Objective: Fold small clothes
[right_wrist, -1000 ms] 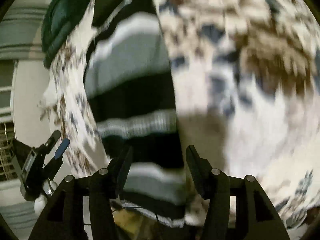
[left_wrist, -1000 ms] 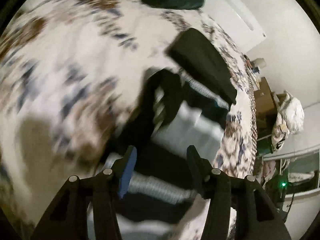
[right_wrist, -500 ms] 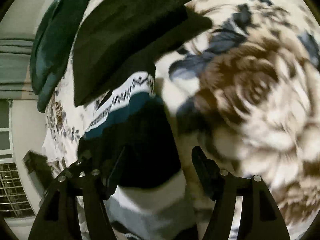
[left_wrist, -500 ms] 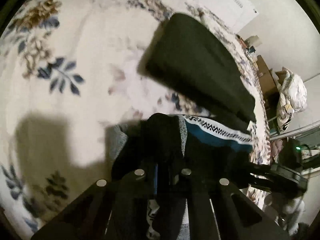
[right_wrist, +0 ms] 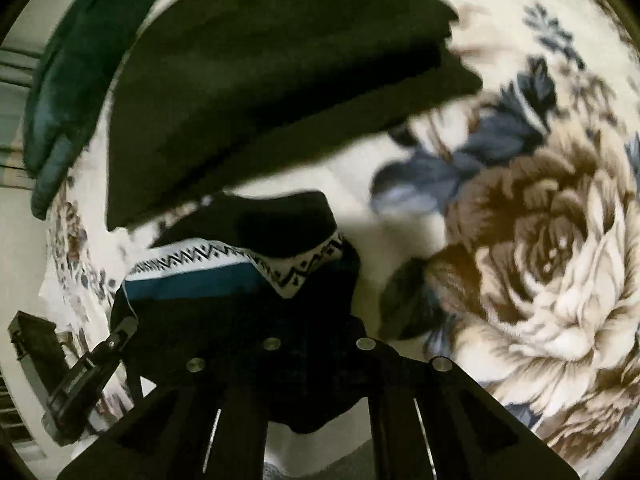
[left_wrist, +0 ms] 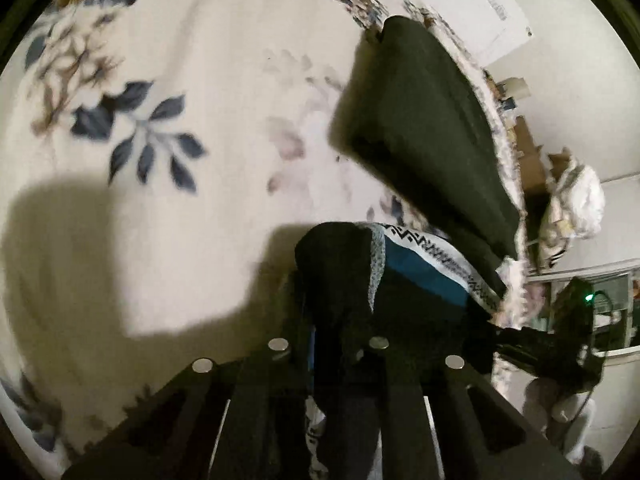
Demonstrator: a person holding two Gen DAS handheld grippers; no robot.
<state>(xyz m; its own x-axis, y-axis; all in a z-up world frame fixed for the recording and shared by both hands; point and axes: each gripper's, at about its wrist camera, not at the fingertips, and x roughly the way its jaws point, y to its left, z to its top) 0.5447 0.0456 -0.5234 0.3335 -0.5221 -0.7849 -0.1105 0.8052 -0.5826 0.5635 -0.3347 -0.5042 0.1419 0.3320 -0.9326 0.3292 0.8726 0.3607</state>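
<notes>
A small knit garment [left_wrist: 404, 276], black with a teal band and a white zigzag stripe, hangs bunched over the floral blanket [left_wrist: 192, 208]. My left gripper [left_wrist: 334, 344] is shut on its black edge, which drapes down between the fingers. In the right wrist view the same garment [right_wrist: 240, 276] covers the fingers of my right gripper [right_wrist: 316, 340], which is shut on its dark fabric. The other gripper [right_wrist: 92, 372] shows at lower left of that view, at the garment's far corner.
A folded dark green-black garment [left_wrist: 432, 136] lies on the blanket just beyond the held piece, also seen in the right wrist view [right_wrist: 272, 80]. A teal garment [right_wrist: 64, 92] lies farther back. The bed edge, boxes and a white bag [left_wrist: 576, 204] are at the right.
Both grippers closed on the knit garment, the right one within the last half second, and lifted it from lying flat. Both moved toward the folded dark garment.
</notes>
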